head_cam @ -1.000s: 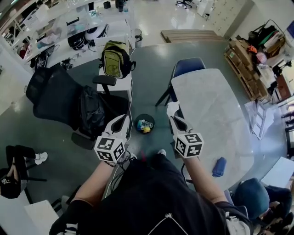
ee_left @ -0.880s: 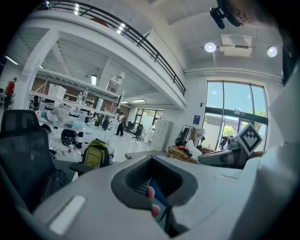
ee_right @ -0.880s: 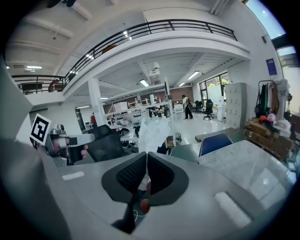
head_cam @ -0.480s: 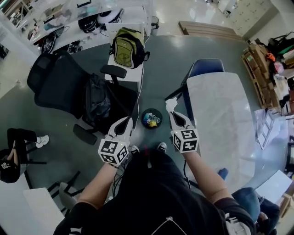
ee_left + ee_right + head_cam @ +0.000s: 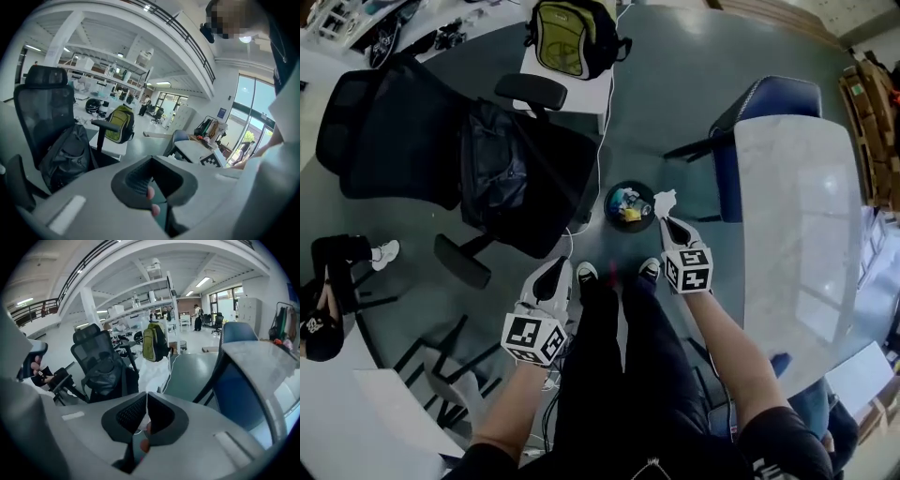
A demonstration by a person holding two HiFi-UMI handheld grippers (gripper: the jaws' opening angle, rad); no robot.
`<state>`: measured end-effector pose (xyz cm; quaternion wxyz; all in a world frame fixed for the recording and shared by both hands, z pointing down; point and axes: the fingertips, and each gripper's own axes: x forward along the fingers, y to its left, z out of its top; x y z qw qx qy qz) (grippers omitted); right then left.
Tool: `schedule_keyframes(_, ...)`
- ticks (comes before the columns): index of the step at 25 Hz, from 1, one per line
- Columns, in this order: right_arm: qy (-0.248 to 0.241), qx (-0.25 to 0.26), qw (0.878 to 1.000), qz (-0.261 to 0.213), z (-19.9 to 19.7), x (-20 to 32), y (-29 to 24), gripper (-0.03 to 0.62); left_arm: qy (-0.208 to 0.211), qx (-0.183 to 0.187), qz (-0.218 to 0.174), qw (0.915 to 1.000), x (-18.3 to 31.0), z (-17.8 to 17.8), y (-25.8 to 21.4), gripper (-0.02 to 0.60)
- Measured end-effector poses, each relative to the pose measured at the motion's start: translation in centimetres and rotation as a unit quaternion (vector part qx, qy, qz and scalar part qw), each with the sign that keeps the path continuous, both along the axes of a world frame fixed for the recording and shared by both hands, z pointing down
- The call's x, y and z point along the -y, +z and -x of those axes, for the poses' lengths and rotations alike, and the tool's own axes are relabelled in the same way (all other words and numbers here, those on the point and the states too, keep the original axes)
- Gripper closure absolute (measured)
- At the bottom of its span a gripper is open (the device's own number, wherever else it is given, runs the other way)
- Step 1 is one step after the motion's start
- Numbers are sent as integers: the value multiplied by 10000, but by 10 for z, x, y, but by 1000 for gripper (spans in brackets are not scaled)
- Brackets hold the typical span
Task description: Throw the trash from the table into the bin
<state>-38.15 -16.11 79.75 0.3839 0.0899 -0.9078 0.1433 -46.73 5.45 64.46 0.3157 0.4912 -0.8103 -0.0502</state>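
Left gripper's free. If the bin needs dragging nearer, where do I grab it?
Grip the rim of the bin on its near-left side, coming straight down, one jaw inside and one outside. It stands upright and open, so the thin rim is the likeliest hold; that side is clear of the right gripper, which holds a white scrap by its right edge.

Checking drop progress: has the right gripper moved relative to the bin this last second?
Yes: the right gripper, holding white paper, moved closer to the bin; paper now beside its rim.

Left gripper (image 5: pixel 151 165), fingers (image 5: pixel 135 180) closed together, faces a black office chair (image 5: pixel 44 112) and green backpack (image 5: pixel 117 124).
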Motion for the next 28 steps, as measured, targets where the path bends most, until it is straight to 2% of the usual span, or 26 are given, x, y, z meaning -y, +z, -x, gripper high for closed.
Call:
schedule_keyframes(5, -141, -442, 9989, 101, 5, -3, 117, 559, -246, -305, 149, 9991, -19, -2, 62, 580)
schedule_keyframes(10, -402, -867, 9954, -89, 12, 0, 228, 559, -281, -515, 285, 9979, -29, -11, 109, 580)
schedule_keyframes(14, -437, -1149, 9924, 9, 18, -3, 302, 559, -284, -619, 408, 9968, -31, -19, 148, 580)
schedule_keyframes(21, 57, -1547, 9875, 284, 20, -6, 399, 559, -381, -797, 494, 9949, -23, -27, 204, 580)
schedule_keyframes(28, -164, -2121, 9768, 249, 19, -13, 462, 559, -426, -826, 490, 9945, -18, -30, 239, 580)
